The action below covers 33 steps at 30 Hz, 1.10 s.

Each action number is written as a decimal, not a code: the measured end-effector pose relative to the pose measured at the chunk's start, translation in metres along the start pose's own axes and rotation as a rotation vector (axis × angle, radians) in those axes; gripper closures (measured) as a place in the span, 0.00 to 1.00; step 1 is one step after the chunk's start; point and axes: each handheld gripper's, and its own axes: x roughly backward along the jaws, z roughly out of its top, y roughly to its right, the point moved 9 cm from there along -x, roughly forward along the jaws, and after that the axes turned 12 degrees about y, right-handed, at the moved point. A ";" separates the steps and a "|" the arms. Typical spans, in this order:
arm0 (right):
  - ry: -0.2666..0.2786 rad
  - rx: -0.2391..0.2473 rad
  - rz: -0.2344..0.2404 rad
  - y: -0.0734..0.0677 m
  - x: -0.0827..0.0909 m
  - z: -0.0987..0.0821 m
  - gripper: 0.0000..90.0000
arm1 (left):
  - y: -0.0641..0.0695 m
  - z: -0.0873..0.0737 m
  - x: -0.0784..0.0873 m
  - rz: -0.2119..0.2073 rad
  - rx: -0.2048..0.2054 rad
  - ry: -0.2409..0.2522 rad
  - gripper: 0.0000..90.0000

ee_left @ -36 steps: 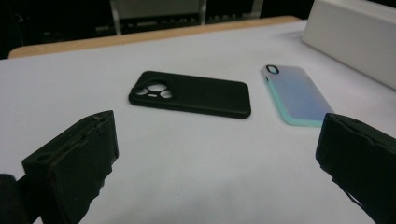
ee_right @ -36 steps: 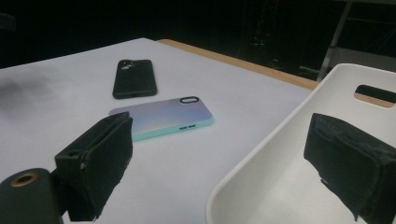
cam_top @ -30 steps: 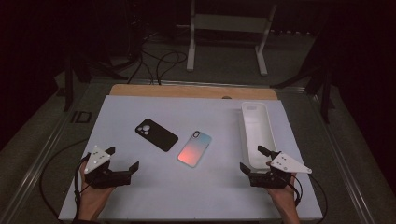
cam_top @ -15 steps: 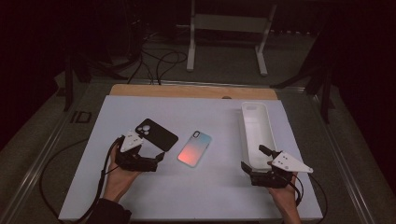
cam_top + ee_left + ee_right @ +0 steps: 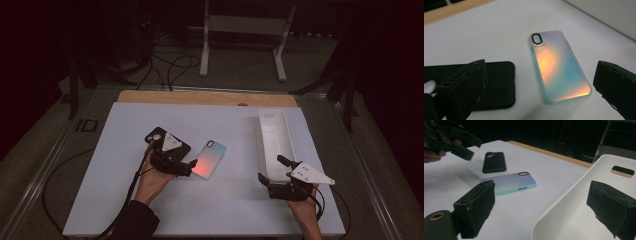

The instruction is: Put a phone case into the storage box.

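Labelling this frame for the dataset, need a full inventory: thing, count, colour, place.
Iridescent phone case with teal rim: 1, orange-to-blue sheen, flat at mid-table, between the left gripper's open jaws.
Matte black phone case: 1, black, flat, left of the iridescent one.
Long white plastic tray: 1, white, right side of table.
White table mat: 1, white, on the wooden board.
Wooden board edge: 1, tan, far side.
White metal stand: 1, white, on the floor beyond.
Left gripper: 1, black, open, at the cases.
Right gripper: 1, black, open, at the tray's near end.

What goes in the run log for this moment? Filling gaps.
left gripper: open, nearing iridescent phone case | right gripper: open, by white tray
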 end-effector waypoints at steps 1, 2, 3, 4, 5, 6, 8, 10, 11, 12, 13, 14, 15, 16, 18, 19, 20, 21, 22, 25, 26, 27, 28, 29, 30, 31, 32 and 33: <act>0.000 0.001 -0.001 0.000 0.000 0.000 0.09 | 0.001 -0.001 -0.004 -0.003 -0.003 -0.007 0.00; -0.001 0.002 -0.001 0.000 0.000 0.000 0.09 | 0.003 -0.002 -0.007 -0.005 -0.003 -0.013 0.00; -0.001 0.002 -0.001 0.000 0.000 0.000 0.09 | 0.005 -0.002 -0.010 -0.007 -0.004 -0.018 0.00; -0.001 0.002 -0.001 0.000 0.000 0.000 0.09 | 0.006 -0.002 -0.014 -0.011 -0.003 -0.022 0.00; -0.002 0.003 -0.001 0.000 0.000 0.000 0.09 | 0.008 -0.003 -0.016 -0.015 -0.009 -0.029 0.00; -0.002 0.004 -0.001 0.000 0.000 0.000 0.09 | 0.010 -0.003 -0.019 -0.016 -0.007 -0.032 0.00; -0.001 0.003 -0.001 0.000 0.000 0.000 0.09 | 0.011 -0.003 -0.022 -0.019 -0.009 -0.039 0.00; -0.001 0.003 -0.001 0.000 0.000 0.000 0.09 | 0.017 -0.006 -0.031 -0.025 -0.011 -0.053 0.00; -0.001 0.003 -0.001 0.000 0.000 0.000 0.09 | 0.018 -0.007 -0.033 -0.026 -0.013 -0.059 0.00; -0.001 0.004 0.000 0.000 0.000 0.000 0.09 | 0.019 -0.007 -0.035 -0.029 -0.014 -0.065 0.00; -0.001 0.004 0.000 0.000 0.000 0.000 0.09 | 0.019 -0.007 -0.035 -0.029 -0.014 -0.065 0.00; 0.001 0.005 0.000 0.000 0.000 0.001 0.09 | 0.019 -0.007 -0.035 -0.029 -0.014 -0.065 0.00; 0.001 0.005 0.000 0.000 0.000 0.001 0.09 | 0.019 -0.007 -0.035 -0.029 -0.014 -0.065 0.00; 0.001 0.005 0.000 0.000 0.000 0.001 0.09 | 0.023 -0.011 -0.044 -0.031 -0.010 -0.084 0.00; 0.000 0.004 0.002 0.000 0.000 0.000 0.09 | 0.026 -0.014 -0.050 -0.036 -0.004 -0.097 0.00; 0.000 0.004 0.001 0.000 0.000 0.000 0.09 | 0.027 -0.015 -0.051 -0.037 -0.003 -0.102 0.00; 0.000 0.004 0.002 0.000 0.000 0.000 0.09 | 0.027 -0.015 -0.051 -0.037 -0.003 -0.102 0.00; 0.001 0.004 0.003 0.000 0.000 0.001 0.09 | 0.029 -0.018 -0.056 -0.042 -0.004 -0.115 0.00; 0.001 0.004 0.003 0.000 0.000 0.001 0.09 | 0.029 -0.018 -0.056 -0.042 -0.004 -0.115 0.00; 0.001 0.003 0.002 0.000 0.000 0.001 0.09 | 0.034 -0.025 -0.064 -0.045 -0.004 -0.146 0.00; 0.001 0.003 0.003 0.000 0.000 0.001 0.09 | 0.034 -0.025 -0.064 -0.045 -0.004 -0.146 0.00; 0.001 0.003 0.003 0.000 0.000 0.001 0.09 | 0.035 -0.028 -0.068 -0.047 -0.001 -0.159 0.00; 0.001 0.003 0.003 0.000 0.000 0.001 0.09 | 0.035 -0.028 -0.068 -0.047 -0.001 -0.159 0.00; 0.001 0.003 0.003 0.000 0.000 0.001 0.09 | 0.035 -0.030 -0.069 -0.047 0.001 -0.168 0.00; 0.000 0.005 0.003 0.000 0.000 0.000 0.09 | 0.036 -0.032 -0.072 -0.048 0.002 -0.176 0.00; -0.001 0.005 0.003 0.000 0.000 0.000 0.09 | 0.036 -0.032 -0.072 -0.048 0.002 -0.176 0.00; -0.001 0.005 0.003 0.000 0.000 0.000 0.09 | 0.036 -0.034 -0.074 -0.047 -0.002 -0.191 0.00; -0.001 0.005 0.003 0.000 0.000 0.000 0.09 | 0.036 -0.035 -0.075 -0.044 -0.002 -0.194 0.00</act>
